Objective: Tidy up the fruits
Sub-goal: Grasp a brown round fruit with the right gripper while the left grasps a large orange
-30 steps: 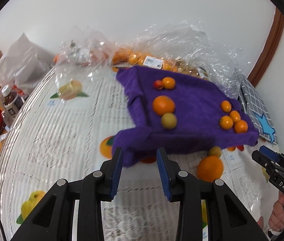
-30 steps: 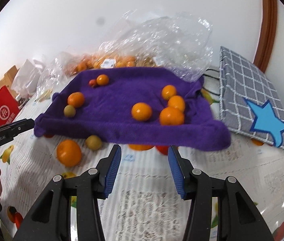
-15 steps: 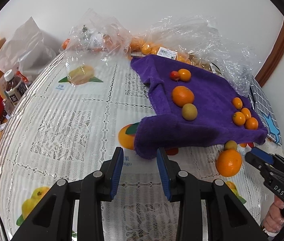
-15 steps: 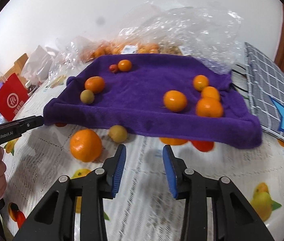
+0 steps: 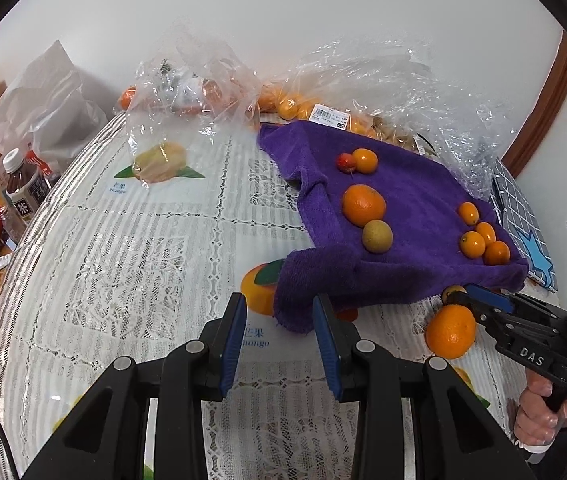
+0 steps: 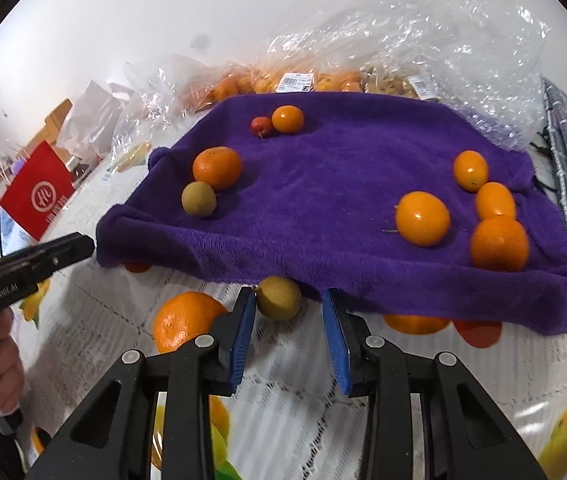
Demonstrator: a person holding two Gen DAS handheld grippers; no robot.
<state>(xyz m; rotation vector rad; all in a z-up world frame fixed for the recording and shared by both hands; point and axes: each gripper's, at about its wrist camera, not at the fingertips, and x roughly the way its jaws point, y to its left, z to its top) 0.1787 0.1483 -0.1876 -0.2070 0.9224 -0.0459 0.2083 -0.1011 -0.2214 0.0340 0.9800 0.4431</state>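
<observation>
Right gripper (image 6: 286,310): jaws apart, nothing held, low over the table. A small yellow-green round fruit (image 6: 278,297) sits at the mouth of the jaws, just inside the left blue pad, half under the front hem of the purple towel (image 6: 323,184). A large orange (image 6: 187,320) lies on the table just beside it, to the left.

Left gripper (image 5: 279,320): jaws apart, empty, pointed at the near-left corner of the towel, which droops between the fingertips.

Step in hand, as I judge it: pick-up of the loose fruits lying off the towel, starting with the yellow-green one. Early in the task; most sorting is undone.

Next move calls for a short advance so both pads bracket the fruit, then a gentle close. Risks: pinching the towel hem with it; nudging the fruit so it rolls under the cloth.

Materials:
- Towel: thick plush pile, soft, edges rolled, lifted off the table at the front.
- On it: one orange (image 6: 217,168) with dimpled skin touching a dull green-brown fruit (image 6: 199,199); a small red fruit (image 6: 262,125) beside a small orange one; four glossy oval kumquats (image 6: 422,218) grouped at right.
- Table cover (image 5: 123,260): white lace pattern with printed fruit, under a clear film.
- Crinkled clear plastic bags (image 6: 423,40) behind, holding more oranges.
</observation>
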